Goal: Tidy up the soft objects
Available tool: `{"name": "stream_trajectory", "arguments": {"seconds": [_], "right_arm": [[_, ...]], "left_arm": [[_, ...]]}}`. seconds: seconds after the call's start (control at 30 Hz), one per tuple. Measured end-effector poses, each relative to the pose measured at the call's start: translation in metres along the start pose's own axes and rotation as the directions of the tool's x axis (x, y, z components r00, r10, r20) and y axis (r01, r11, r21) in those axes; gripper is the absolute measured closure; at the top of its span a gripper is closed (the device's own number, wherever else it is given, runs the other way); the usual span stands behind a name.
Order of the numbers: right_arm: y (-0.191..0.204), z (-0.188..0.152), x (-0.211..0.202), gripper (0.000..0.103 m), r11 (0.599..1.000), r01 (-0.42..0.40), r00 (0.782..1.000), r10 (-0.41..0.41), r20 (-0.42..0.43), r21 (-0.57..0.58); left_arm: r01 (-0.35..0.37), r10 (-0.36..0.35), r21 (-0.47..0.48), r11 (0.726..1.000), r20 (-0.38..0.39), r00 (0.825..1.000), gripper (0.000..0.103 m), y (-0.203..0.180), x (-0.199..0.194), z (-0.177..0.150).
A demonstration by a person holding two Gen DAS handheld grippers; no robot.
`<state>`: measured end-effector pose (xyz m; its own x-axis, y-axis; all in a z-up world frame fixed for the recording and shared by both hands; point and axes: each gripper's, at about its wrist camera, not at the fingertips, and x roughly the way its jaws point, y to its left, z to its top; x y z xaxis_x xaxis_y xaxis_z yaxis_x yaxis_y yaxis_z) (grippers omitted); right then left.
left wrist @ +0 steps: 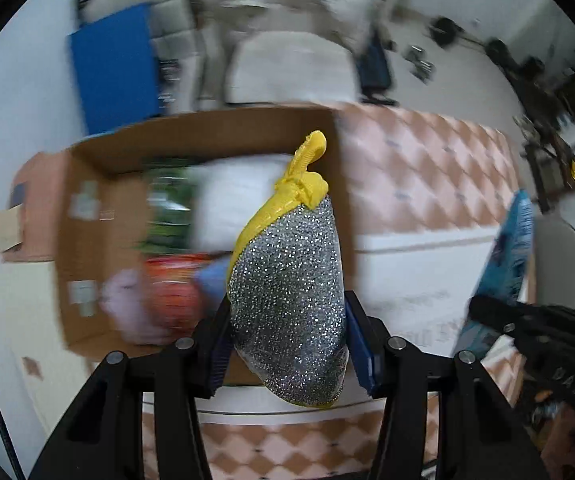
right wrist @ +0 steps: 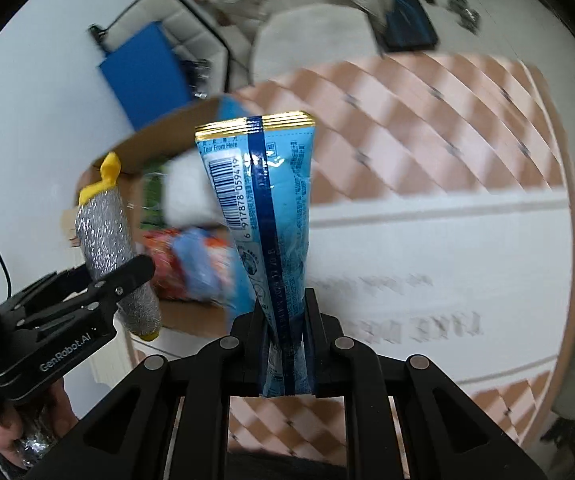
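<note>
My left gripper (left wrist: 287, 344) is shut on a silver glittery scrubber with a yellow knotted top (left wrist: 291, 288), held up in front of an open cardboard box (left wrist: 87, 208); the scrubber also shows in the right wrist view (right wrist: 107, 232). My right gripper (right wrist: 285, 320) is shut on a blue snack packet (right wrist: 265, 200), held upright; the packet shows at the right of the left wrist view (left wrist: 507, 264). The box holds several soft items: a white one (left wrist: 239, 204), a green packet (left wrist: 167, 204), a red-orange packet (left wrist: 171, 288) and a pale pink one (left wrist: 127, 304).
The box stands on a table with a pink-and-white diamond cloth (left wrist: 427, 168). A pale chair (left wrist: 291, 68) and a blue panel (left wrist: 115, 64) are behind it. Another chair (left wrist: 563, 264) is at the right.
</note>
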<state>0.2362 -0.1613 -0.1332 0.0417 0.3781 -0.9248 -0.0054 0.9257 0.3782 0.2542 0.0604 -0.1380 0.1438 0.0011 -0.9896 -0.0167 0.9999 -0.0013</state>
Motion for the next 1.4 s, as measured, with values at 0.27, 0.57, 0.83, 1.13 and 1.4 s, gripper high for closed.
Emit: {"name": "stream_trajectory", "arguments": {"seconds": [0.27,0.57,0.83,1.13,1.4], "right_arm": [[0.115,0.048,0.063,0.087,0.994,0.104,0.995,-0.105,-0.005,-0.026],[0.108,0.094,0.153,0.087,0.969,0.248,0.968,-0.247,-0.050,0.009],[0.103,0.112,0.185,0.073,0.959,0.283,0.954,-0.280,-0.105,0.018],[0.114,0.104,0.166,0.051,0.962,0.272,0.960,-0.271,-0.068,0.007],[0.137,0.079,0.151,0.033,0.960,0.271,0.960,-0.275,-0.049,-0.067]], "left_arm": [[-0.065,0.059,-0.100,0.993,-0.059,0.996,0.055,0.121,0.032,0.026],[-0.079,0.056,-0.122,0.989,-0.182,0.982,0.055,0.182,0.095,0.058],[-0.015,-0.038,-0.187,0.982,-0.273,0.961,0.048,0.200,0.133,0.060],[-0.013,-0.019,-0.133,0.991,-0.234,0.972,0.028,0.192,0.115,0.057],[-0.005,-0.017,-0.133,0.991,-0.157,0.987,0.006,0.186,0.084,0.030]]}}
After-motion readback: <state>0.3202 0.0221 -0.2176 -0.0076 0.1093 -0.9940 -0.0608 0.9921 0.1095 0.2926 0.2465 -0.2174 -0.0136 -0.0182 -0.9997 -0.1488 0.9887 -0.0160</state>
